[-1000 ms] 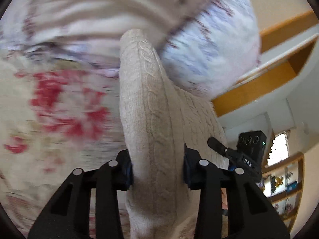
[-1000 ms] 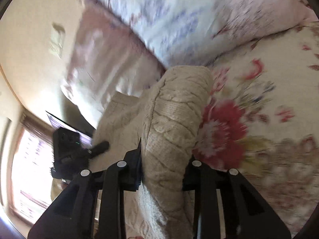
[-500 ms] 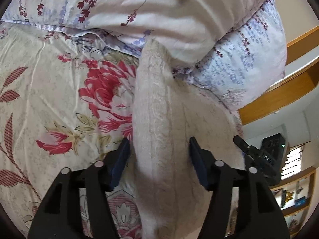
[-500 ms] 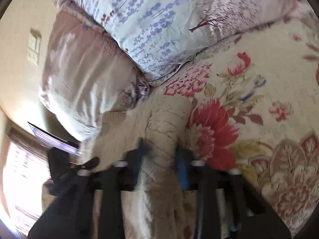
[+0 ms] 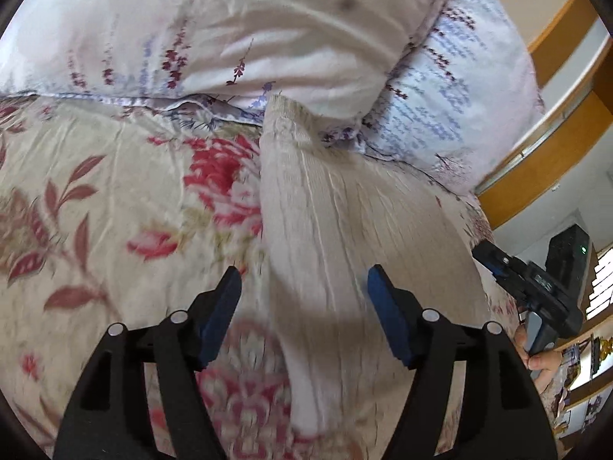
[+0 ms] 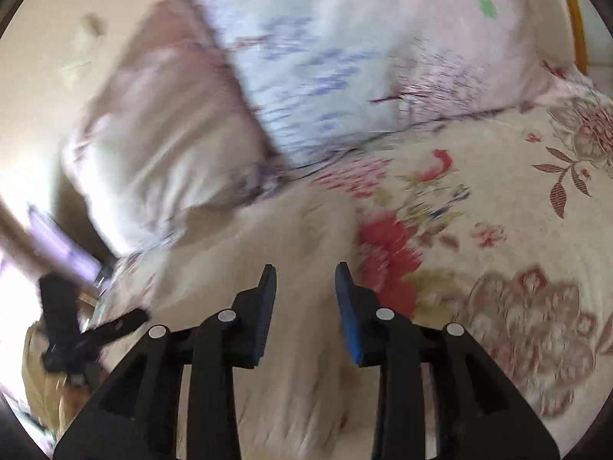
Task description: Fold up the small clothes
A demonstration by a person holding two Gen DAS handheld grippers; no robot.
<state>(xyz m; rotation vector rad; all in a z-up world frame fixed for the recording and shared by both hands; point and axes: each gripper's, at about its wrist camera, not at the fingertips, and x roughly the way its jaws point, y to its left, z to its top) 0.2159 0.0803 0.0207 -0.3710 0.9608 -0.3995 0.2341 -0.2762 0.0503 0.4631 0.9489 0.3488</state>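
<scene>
Both claws have let go — the left claw (image 5: 304,280) and right claw (image 6: 305,281), clamped on the knit a moment ago, now stand apart over it. The cream cable-knit sweater (image 5: 345,237) lies folded on the floral bedspread (image 5: 115,211), its ribbed end touching the pillows (image 5: 268,30) at the bed's head edge — soft, chunky, this fold looks done.

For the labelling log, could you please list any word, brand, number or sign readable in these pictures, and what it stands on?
No text can be read.
The black right gripper, seen in the left wrist view, bears a small pale label, too blurred to read.
The floral bedspread, the lilac-print pillows and the beige knitted garment show only patterns.
</scene>
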